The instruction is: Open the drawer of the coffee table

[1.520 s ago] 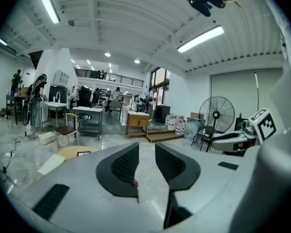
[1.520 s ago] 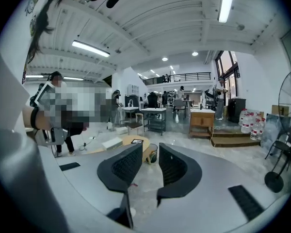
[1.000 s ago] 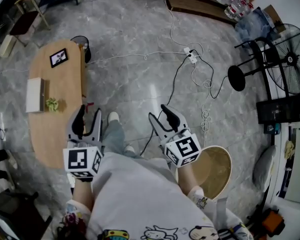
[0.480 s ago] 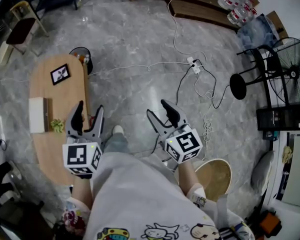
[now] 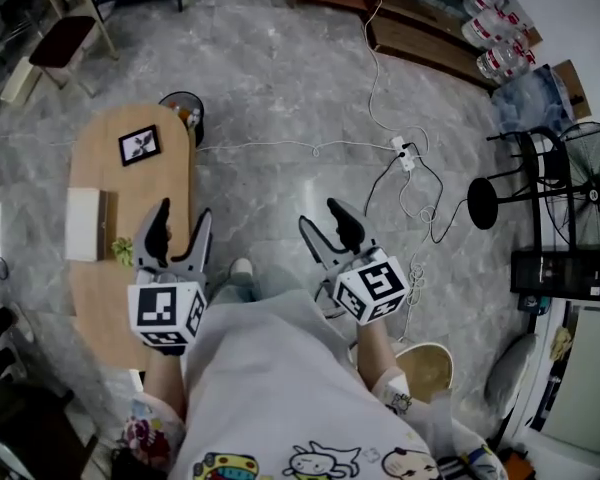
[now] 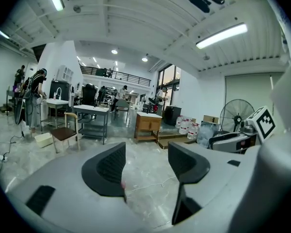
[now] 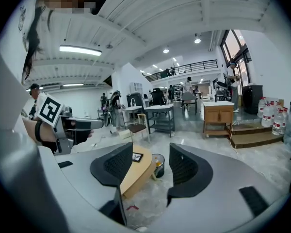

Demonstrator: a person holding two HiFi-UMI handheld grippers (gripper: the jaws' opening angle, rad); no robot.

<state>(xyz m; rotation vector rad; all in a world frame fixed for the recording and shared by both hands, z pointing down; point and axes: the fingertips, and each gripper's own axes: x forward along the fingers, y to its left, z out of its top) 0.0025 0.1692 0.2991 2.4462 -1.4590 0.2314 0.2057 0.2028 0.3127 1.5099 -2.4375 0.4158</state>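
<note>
The oval wooden coffee table (image 5: 100, 303) stands on the grey floor at the left of the head view, and no drawer shows on it. A framed picture (image 5: 140, 145), a white box (image 5: 84, 224) and a small green thing (image 5: 123, 252) lie on top. My left gripper (image 5: 180, 218) hovers over the table's right edge with its jaws opening and nothing between them; its own view (image 6: 145, 159) looks out across the room. My right gripper (image 5: 322, 218) is open and empty over the floor. In the right gripper view (image 7: 153, 161) the table (image 7: 138, 171) shows between the jaws.
A black bin (image 5: 185, 108) stands at the table's far end. White and black cables with a power strip (image 5: 405, 153) cross the floor ahead. A black stool (image 5: 480, 203), a fan (image 5: 580, 168) and a round wooden tub (image 5: 425, 368) are at the right; a chair (image 5: 65, 33) at far left.
Both grippers' jaws have spread wider. The table, cables and stool have shifted right and down in the head view, and both hands have travelled along with the person.
</note>
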